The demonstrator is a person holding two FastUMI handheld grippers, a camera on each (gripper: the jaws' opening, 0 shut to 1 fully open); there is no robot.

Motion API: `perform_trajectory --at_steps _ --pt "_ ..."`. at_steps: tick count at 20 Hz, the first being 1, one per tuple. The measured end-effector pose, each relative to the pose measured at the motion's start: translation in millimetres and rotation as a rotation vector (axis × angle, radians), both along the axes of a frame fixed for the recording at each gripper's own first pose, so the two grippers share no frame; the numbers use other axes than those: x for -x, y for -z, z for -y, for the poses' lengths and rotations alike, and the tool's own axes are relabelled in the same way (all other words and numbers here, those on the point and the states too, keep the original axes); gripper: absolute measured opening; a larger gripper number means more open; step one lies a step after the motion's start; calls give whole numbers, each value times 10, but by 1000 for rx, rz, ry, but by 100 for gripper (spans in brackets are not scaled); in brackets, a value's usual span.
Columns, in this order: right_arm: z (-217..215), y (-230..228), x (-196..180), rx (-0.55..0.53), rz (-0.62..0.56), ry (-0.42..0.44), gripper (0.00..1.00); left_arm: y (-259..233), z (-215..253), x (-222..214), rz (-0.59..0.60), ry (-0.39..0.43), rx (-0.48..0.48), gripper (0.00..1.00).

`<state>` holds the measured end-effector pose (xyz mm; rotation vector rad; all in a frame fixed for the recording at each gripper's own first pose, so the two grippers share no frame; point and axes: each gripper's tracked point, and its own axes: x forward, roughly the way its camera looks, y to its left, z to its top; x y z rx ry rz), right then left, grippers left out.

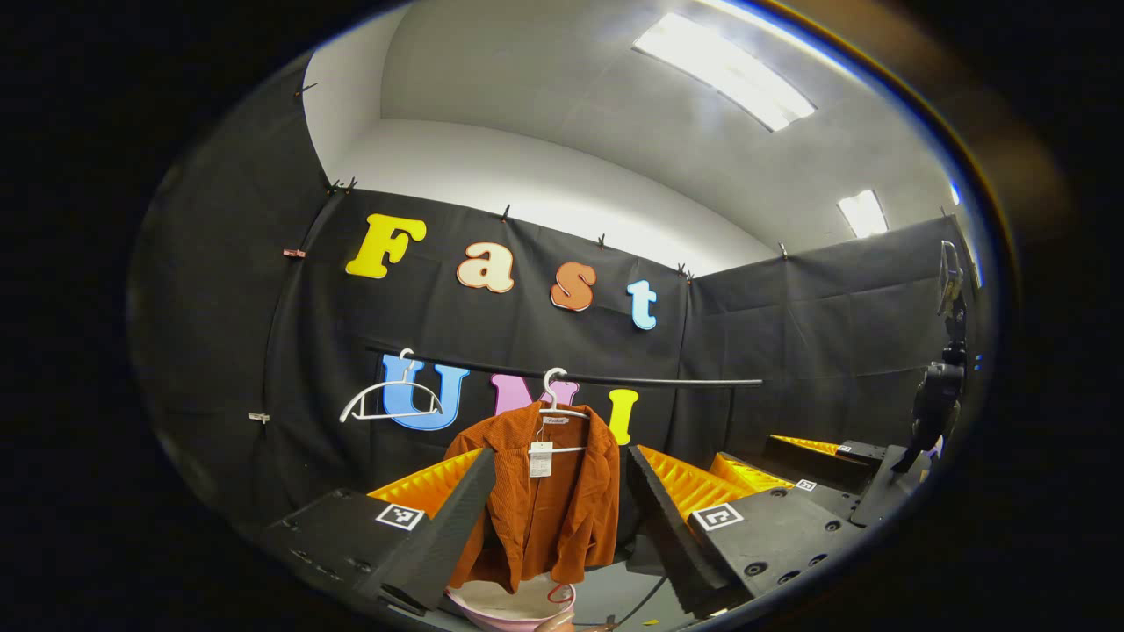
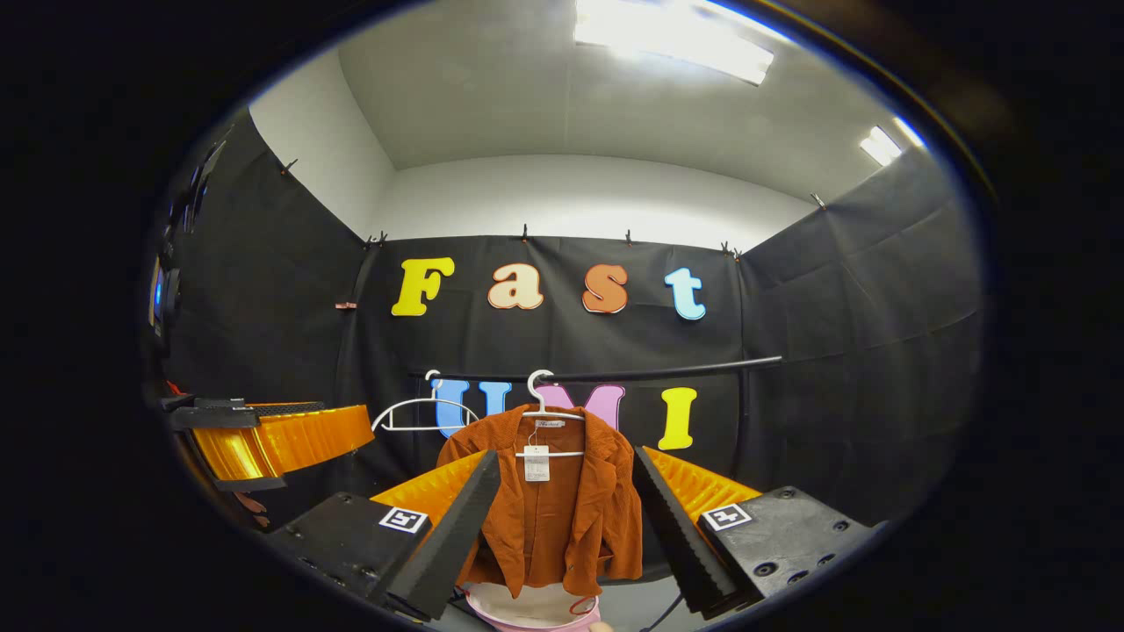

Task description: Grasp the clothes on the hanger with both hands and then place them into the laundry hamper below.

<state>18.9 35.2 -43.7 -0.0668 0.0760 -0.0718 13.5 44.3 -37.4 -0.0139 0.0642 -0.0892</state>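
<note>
Both the left hand-held gripper (image 1: 555,518) and right hand-held gripper (image 2: 562,527) gape wide, empty, facing the rust-orange corduroy jacket (image 1: 537,496) on its white hanger (image 1: 562,405), above the pink plastic laundry hamper (image 1: 514,606).

Grey floor (image 1: 615,592) carries round pink laundry hamper (image 1: 514,610), apparently white-lined. Black horizontal rail (image 1: 615,379) carries two white hangers, one bare (image 1: 391,399).

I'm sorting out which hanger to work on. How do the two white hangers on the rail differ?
The left hanger hangs bare and tilted; the middle hanger carries the rust-orange jacket and a tag. The bare one hangs off to the side; the loaded one hangs above the pink hamper. Both are white and hook on the black rail.
</note>
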Motion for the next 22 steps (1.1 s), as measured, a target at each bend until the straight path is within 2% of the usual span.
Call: perform_trajectory --at_steps 6,10,11,13,17,22 --pt "137 457 -849 -5 -18 -43 97 420 -234 -774 -16 -35 -22 95" --pt "394 820 -1448 -16 -32 -56 99 848 -275 -1402 -31 -57 -25 95" --pt "478 921 -1597 -18 -39 -54 97 943 -287 -1541 -31 -66 -37 95" --pt "609 1160 -1867 -22 -69 -56 97 1086 -366 -1834 -10 -121 -54 95" --pt "755 1595 -2327 -42 -124 -84 97 1487 -358 -2308 -46 -144 -73 95" --pt "890 2091 -2709 -34 -192 -103 98 1886 -530 -2716 -86 -246 -114 95"
